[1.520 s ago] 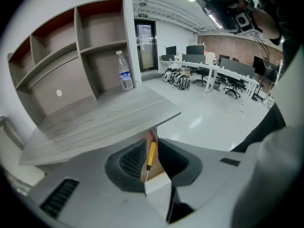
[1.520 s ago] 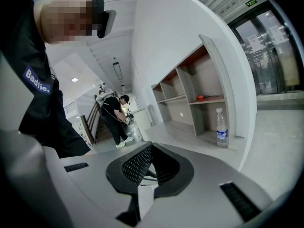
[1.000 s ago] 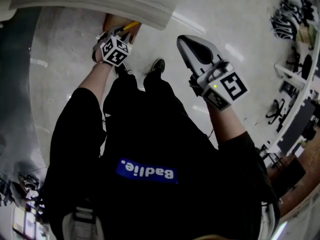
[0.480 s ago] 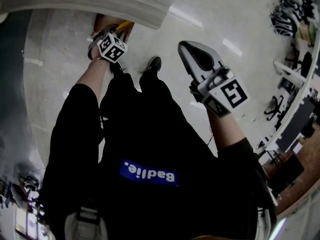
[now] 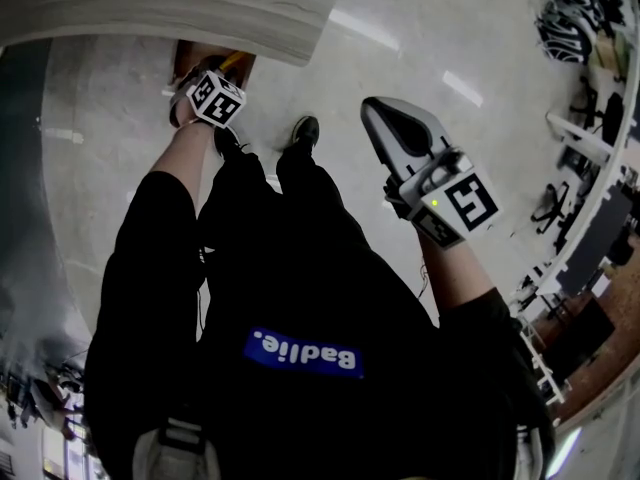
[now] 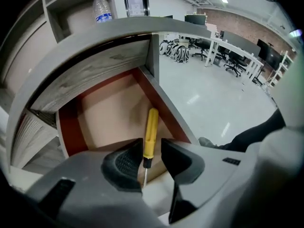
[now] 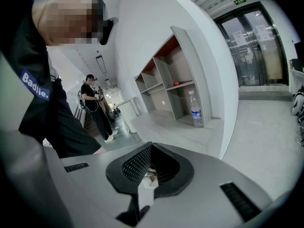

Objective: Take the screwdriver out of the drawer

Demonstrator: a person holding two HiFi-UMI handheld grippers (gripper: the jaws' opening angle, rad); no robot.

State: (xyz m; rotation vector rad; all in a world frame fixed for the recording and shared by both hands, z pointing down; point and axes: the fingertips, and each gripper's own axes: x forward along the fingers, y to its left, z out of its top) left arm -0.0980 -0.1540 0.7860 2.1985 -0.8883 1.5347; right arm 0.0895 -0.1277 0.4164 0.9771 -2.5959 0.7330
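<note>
**Fingers (image 6: 124, 164) on the left spread either side of the screwdriver; right pair pressed together**

Fingers of my left gripper (image 6: 151, 148) stand apart and have just been closing a little. The screwdriver (image 6: 150, 132) lies between them, and as far as I can see neither pad presses on it. Its yellow handle runs away from me and its thin metal shaft points back towards the camera, so the lower end of the handle sits in the gap. It rests on the pale floor of the open drawer (image 6: 71, 127), close beside the red right-hand wall.

From the head view my left forearm (image 5: 190, 153) reaches straight down and forward, with the gripper tipped steeply into the drawer under the edge of the grey wood-grain top (image 6: 95, 65). A water bottle (image 6: 101, 7) stands on a shelf above that.

My right gripper (image 7: 151, 146) has its jaws closed tip to tip and carries nothing. The right forearm (image 5: 455, 268) holds it out in front, nose only slightly down, over the bare floor (image 5: 330, 78) and well apart from the drawer. A black shoe (image 5: 305, 128) stands between the two grippers.
</note>
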